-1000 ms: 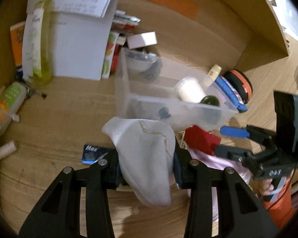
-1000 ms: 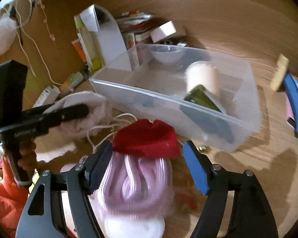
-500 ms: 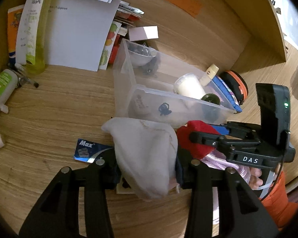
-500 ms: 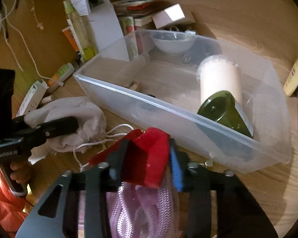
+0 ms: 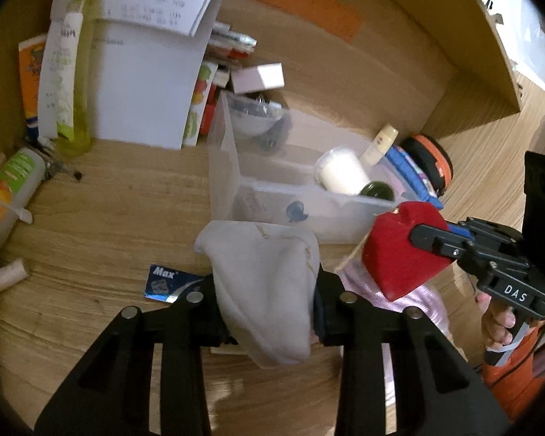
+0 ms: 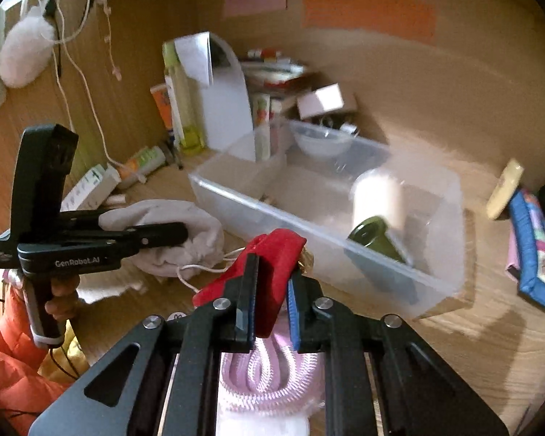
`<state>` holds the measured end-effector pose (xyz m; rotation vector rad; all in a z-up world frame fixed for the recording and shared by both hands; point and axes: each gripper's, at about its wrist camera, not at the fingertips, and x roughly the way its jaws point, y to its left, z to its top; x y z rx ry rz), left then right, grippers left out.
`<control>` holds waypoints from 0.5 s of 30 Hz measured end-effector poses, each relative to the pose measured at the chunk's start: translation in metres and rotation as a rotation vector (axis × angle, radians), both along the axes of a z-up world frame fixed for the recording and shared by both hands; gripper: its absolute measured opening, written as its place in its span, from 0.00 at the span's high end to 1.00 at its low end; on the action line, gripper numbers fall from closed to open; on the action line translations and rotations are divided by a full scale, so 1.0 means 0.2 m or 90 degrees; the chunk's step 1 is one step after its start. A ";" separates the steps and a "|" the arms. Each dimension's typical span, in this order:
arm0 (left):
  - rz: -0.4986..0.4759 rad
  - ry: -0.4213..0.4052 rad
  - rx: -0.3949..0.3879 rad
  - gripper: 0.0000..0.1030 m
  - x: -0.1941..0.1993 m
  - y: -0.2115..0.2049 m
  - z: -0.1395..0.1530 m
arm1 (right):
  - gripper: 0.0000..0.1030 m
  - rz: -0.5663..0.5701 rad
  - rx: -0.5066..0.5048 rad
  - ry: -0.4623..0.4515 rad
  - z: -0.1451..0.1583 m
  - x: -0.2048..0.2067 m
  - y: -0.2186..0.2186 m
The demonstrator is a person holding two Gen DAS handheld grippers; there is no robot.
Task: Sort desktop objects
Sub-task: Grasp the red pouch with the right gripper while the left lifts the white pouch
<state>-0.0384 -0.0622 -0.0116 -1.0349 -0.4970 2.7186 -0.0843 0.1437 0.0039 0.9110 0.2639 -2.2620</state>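
My left gripper grips a white cloth pouch just above the desk, in front of the clear plastic bin. Its jaws are closing on the cloth between them. My right gripper is shut on a red velvet pouch and holds it above a pink coiled cord. In the left wrist view the red pouch hangs at the bin's near right corner. The bin holds a white jar with a green lid and a bowl.
A blue card lies left of my left gripper. Papers, a yellow-green bottle and a tube crowd the back left. A blue pencil case and an orange-black round case lie right of the bin.
My right gripper closed on the red pouch and lifted it off the pink cord. My left gripper kept its place with the white pouch in it.
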 end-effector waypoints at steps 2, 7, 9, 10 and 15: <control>0.003 0.013 0.001 0.67 0.01 0.00 0.04 | 0.88 -0.007 -0.010 0.009 0.04 0.01 0.03; 0.006 0.042 0.007 0.67 0.03 0.00 0.16 | 0.88 -0.033 -0.032 0.040 0.12 0.04 0.14; 0.006 0.051 0.004 0.67 0.02 0.01 0.21 | 0.88 -0.046 -0.043 0.050 0.16 0.04 0.18; 0.005 0.054 0.002 0.67 0.01 0.01 0.23 | 0.88 -0.053 -0.048 0.055 0.17 0.04 0.21; 0.008 0.076 -0.014 0.67 -0.04 0.04 0.32 | 0.88 -0.087 -0.065 0.084 0.25 0.02 0.31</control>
